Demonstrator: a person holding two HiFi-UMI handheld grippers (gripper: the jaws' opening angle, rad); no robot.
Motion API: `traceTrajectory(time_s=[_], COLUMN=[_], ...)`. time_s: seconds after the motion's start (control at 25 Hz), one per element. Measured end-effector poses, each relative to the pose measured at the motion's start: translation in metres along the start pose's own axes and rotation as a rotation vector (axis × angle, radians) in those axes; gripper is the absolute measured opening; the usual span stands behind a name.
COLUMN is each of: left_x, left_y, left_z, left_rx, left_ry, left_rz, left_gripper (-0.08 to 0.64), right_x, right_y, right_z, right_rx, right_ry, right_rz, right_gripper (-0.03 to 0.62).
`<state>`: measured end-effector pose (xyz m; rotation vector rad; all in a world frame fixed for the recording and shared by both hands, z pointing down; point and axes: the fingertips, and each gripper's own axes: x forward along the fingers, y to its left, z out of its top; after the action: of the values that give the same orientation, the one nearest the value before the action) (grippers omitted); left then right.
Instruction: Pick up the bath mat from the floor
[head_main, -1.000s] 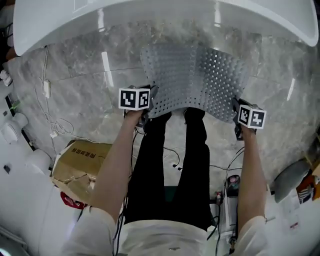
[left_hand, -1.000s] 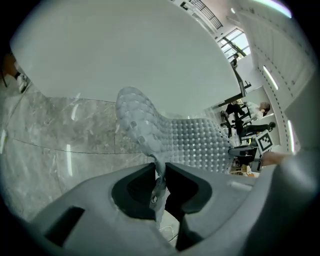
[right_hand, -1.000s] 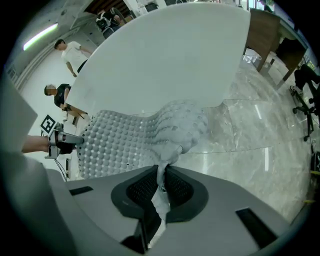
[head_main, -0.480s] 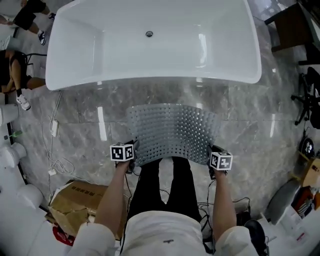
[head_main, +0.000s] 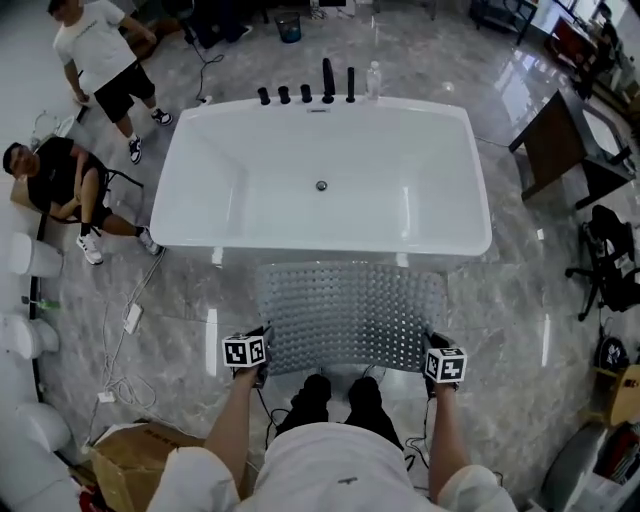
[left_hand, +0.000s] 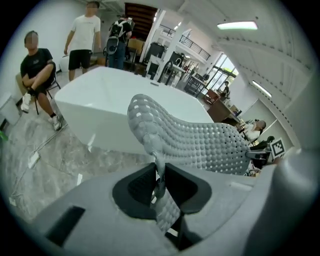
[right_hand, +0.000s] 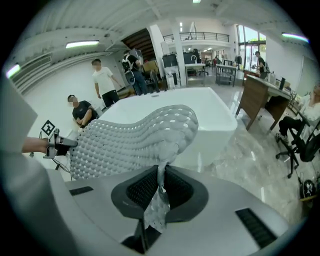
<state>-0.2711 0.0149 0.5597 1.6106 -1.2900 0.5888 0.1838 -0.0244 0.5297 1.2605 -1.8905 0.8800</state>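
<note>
Head view shows the grey perforated bath mat (head_main: 350, 315) off the floor and spread just in front of the white bathtub (head_main: 320, 246), with its far edge near the tub's front wall. The left gripper (head_main: 260, 340) and the right gripper (head_main: 430, 345) each clamp one of the mat's corners farthest from the tub. In both gripper views the jaws are nearly together, with only the thin soft sheet pinched between the pads.

That narrow bite looks like the main risk. The mat bows between the two holds, so a jerk or pulling the hands apart could probably slide a corner out and drop that side. The far edge could also catch on the tub's rim if the mat swings forward.

Compared with a second ago, the mat is carried higher and flatter. The whole tub with its black taps now shows beyond the mat, where only its near rim did before, and the person now stands upright rather than bent low over the floor
</note>
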Motion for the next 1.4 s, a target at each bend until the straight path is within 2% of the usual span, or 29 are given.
traceTrajectory(time_s=[0.2, 0.48, 0.68, 0.92, 1.2, 1.4], left_x=[-0.043, -0.121, -0.191, -0.275, -0.367, -0.42], left_y=[-0.009, -0.02, -0.038, -0.074, -0.109, -0.126], left_z=[0.06, 0.168, 0.247, 0.323, 0.386, 0.396], left_rx=[0.013, 0.109, 0.162, 0.236, 0.325, 0.348], left_ry=[-0.187, -0.452, -0.639, -0.843, -1.026, -1.125], left_rz=[0.0, 0.002, -0.02, -0.05, -0.082, -0.093], left_gripper=[0.06, 0.058, 0.057, 0.055, 0.054, 0.052], right_x=[-0.035, -0.097, -0.156, -0.231, -0.311, -0.364], right_y=[0.007, 0.029, 0.04, 0.049, 0.063, 0.072], right_z=[0.078, 0.195, 0.269, 0.349, 0.415, 0.431], right_rx=[-0.082, -0.168, -0.191, -0.224, -0.255, -0.257], right_ry=[-0.159, -0.412, -0.596, -0.813, -1.004, -1.111], right_rz=[-0.014, -0.034, -0.038, -0.043, -0.06, -0.058], right_gripper=[0.04, 0.04, 0.04, 0.04, 0.04, 0.04])
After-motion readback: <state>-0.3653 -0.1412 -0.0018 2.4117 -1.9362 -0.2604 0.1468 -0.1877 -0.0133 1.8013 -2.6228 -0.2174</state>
